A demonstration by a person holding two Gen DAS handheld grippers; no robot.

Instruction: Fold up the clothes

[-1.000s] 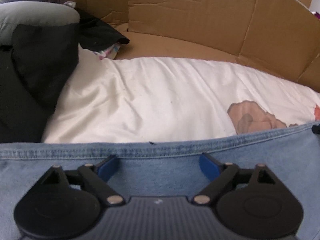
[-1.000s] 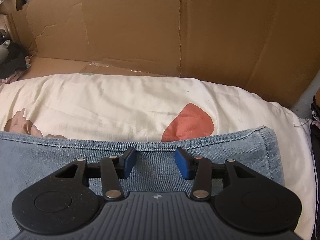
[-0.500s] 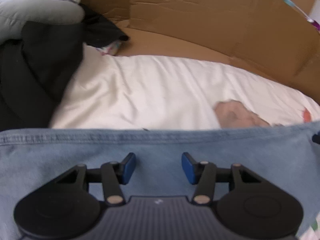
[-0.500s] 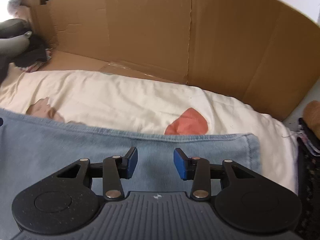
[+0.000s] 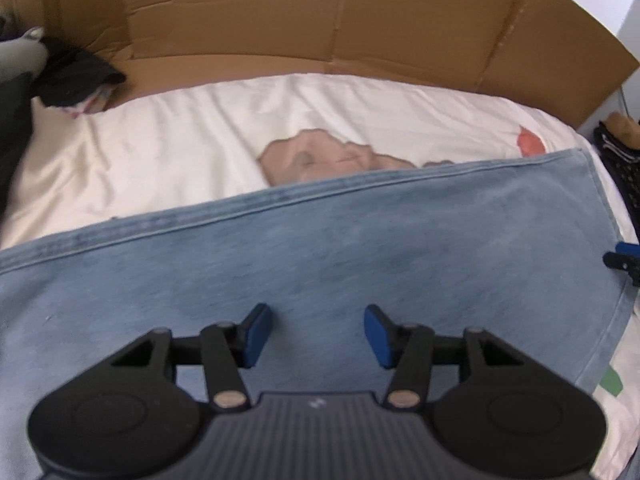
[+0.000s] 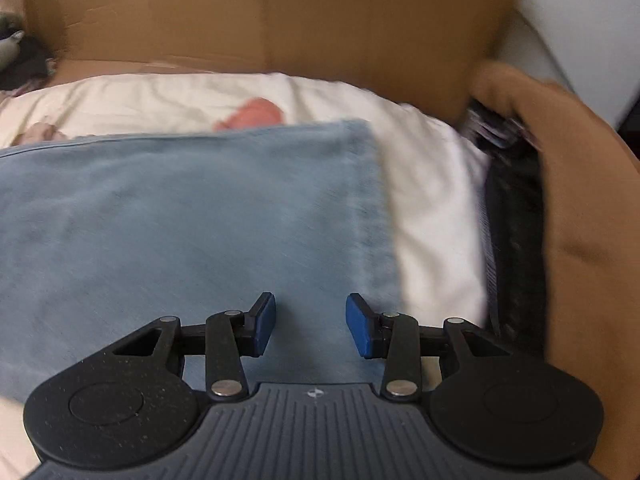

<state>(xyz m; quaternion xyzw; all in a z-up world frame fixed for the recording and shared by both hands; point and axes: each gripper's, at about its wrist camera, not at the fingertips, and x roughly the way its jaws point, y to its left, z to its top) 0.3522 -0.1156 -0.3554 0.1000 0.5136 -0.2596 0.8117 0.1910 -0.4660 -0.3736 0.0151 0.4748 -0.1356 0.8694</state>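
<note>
Both jaws gape, gripping nothing: the left hand-held gripper (image 5: 316, 334) and right hand-held gripper (image 6: 311, 325) hover over the blue denim garment (image 5: 360, 256), the right's jaws just closing slightly.

The cardboard wall (image 5: 280, 20) stands all along the far side and blocks the way. Dark clothes (image 5: 72, 76) pile up at the left. A brown and black heap (image 6: 560, 184) crowds the right. The white sheet (image 5: 180, 140) between them lies flat and free.
</note>
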